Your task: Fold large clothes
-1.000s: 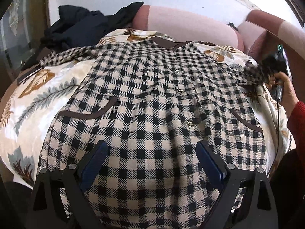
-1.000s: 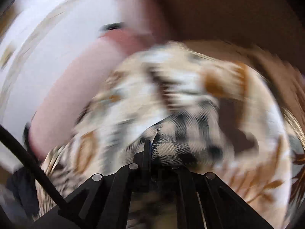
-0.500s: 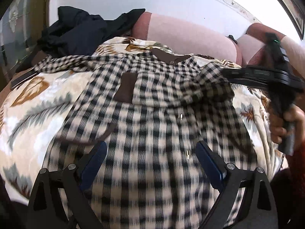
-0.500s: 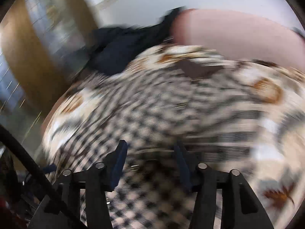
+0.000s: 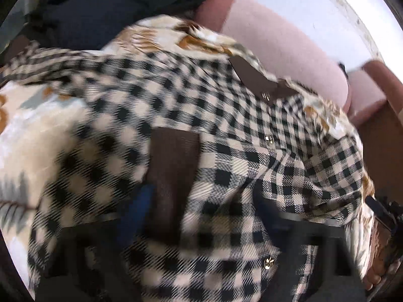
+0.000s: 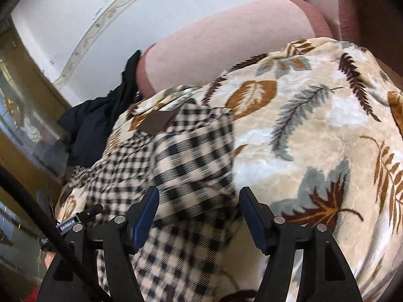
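Since a second ago the checked shirt (image 5: 156,105) has changed shape: its right sleeve, then stretched out sideways, now lies folded in across the chest, with the dark brown cuff (image 5: 173,166) resting on the front near the button line. My right gripper (image 6: 199,216), which was clamped on that sleeve end, has just been opening; its blue fingers (image 6: 146,214) now stand spread apart above the folded edge of the shirt, with checked cloth beneath the gap but neither pad pressing on it. My left gripper (image 5: 201,216) has swung in over the shirt front and its jaws have just been closing. That view is badly smeared, so I can make out one blue finger (image 5: 141,201) beside the cuff and a darker one to the right with checked fabric bunched between them, yet I cannot tell whether they actually pinch the cloth.

From the right wrist camera, the shirt lies on the leaf-patterned blanket (image 6: 314,136) covering the sofa, brown collar (image 6: 156,120) toward the pink backrest cushion (image 6: 226,42). A heap of dark clothing (image 6: 100,120) sits at the far left end, touching the blanket's edge. In the left wrist view, gold buttons (image 5: 269,139) run down the front, and part of a hand (image 5: 377,274) shows at the lower right rim.
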Available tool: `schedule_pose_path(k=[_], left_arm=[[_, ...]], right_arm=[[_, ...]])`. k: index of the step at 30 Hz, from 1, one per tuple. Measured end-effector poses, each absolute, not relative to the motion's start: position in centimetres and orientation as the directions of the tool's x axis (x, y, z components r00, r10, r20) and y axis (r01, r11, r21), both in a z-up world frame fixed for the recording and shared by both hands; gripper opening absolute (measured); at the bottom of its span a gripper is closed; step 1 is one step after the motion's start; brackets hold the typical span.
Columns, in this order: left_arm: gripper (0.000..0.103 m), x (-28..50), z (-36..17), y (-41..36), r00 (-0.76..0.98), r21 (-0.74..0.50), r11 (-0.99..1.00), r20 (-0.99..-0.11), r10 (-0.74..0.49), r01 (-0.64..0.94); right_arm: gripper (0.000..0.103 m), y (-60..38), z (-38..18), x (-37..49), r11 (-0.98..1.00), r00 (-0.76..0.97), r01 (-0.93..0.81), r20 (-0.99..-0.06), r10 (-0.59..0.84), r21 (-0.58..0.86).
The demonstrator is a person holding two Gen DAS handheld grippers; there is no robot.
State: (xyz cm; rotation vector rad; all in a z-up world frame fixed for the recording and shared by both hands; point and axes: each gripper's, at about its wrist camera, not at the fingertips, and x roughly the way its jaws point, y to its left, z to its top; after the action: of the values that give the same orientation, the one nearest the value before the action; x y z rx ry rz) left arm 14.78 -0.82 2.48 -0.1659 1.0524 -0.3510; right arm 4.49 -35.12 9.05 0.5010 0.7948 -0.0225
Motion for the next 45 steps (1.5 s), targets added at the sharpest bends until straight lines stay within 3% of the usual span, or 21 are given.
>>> schedule_pose_path(k=[1,3,7,11,14,17,20,22,24,30,33,35,38,41,45], left_arm=[[0.012,15.3,2.3,-1.7,0.427,-0.26,0.943,-0.843,-0.327,0.21],[0.006,15.9,3.0,-2.1,0.447,-0.228,0.946,-0.839,-0.311,0.231],[0.006,18.0,7.3,-0.7,0.555,-0.201,0.952,-0.776,-0.299,0.231],[0.006,21.9,10.9,1.4,0.683,-0.081,0.986,-0.713,-0.159,0.144],[0.008,25.0,10.7,2.7,0.701,-0.023,0.998,-0.711,-0.058,0.059],[0.017,27.8,8.1,3.7,0.638,0.018,1.0,-0.77,0.013,0.002],[0.02,27.8,6.9,5.1,0.605,-0.035,0.999,-0.796,-0.017,-0.018],[0.041,26.7,7.1,6.0,0.603,-0.081,0.996,-0.796,-0.049,-0.025],[0.051,25.0,7.9,6.7,0.62,-0.125,0.992,-0.78,-0.087,-0.018],[0.067,17.5,9.3,9.8,0.625,-0.204,0.978,-0.768,-0.139,-0.034],[0.069,14.9,9.0,10.8,0.639,-0.186,0.982,-0.759,-0.126,-0.027],[0.069,13.9,8.6,11.0,0.654,-0.103,0.995,-0.752,-0.078,0.001],[0.069,12.9,7.7,11.7,0.691,0.012,1.0,-0.722,-0.011,0.029],[0.069,12.1,6.7,12.6,0.699,0.071,0.997,-0.715,0.021,0.042],[0.069,12.2,6.4,13.8,0.672,0.012,0.998,-0.74,-0.037,0.068]], right_arm=[[0.071,-35.1,8.9,4.6,0.881,0.706,0.213,-0.69,0.159,0.421],[0.071,-35.3,8.4,4.9,0.885,0.699,0.225,-0.7,0.144,0.407],[0.071,-35.9,8.0,5.3,0.889,0.707,0.235,-0.697,0.12,0.392],[0.071,-35.6,7.9,6.3,0.897,0.719,0.234,-0.688,0.1,0.376],[0.071,-34.6,7.2,8.0,0.911,0.711,0.224,-0.698,0.089,0.345],[0.071,-32.9,6.1,9.9,0.936,0.691,0.2,-0.719,0.075,0.289],[0.071,-31.2,5.4,10.7,0.961,0.675,0.164,-0.736,0.056,0.223],[0.071,-30.1,5.5,10.7,0.972,0.683,0.153,-0.73,0.028,0.18],[0.071,-29.2,6.1,10.9,0.973,0.694,0.118,-0.717,0.062,0.198],[0.066,-25.4,4.9,16.0,0.985,0.648,0.018,-0.753,0.118,0.17],[0.065,-25.4,2.2,21.2,0.994,0.546,0.104,-0.837,-0.039,0.021],[0.066,-26.6,0.4,23.9,0.982,0.471,0.175,-0.869,-0.148,-0.073],[0.075,-27.1,1.3,24.7,0.951,0.46,0.253,-0.843,-0.279,-0.177],[0.075,-28.5,4.0,22.2,0.957,0.515,0.283,-0.831,-0.211,-0.068],[0.075,-30.7,6.0,15.2,0.946,0.554,0.27,-0.832,-0.001,0.179]])
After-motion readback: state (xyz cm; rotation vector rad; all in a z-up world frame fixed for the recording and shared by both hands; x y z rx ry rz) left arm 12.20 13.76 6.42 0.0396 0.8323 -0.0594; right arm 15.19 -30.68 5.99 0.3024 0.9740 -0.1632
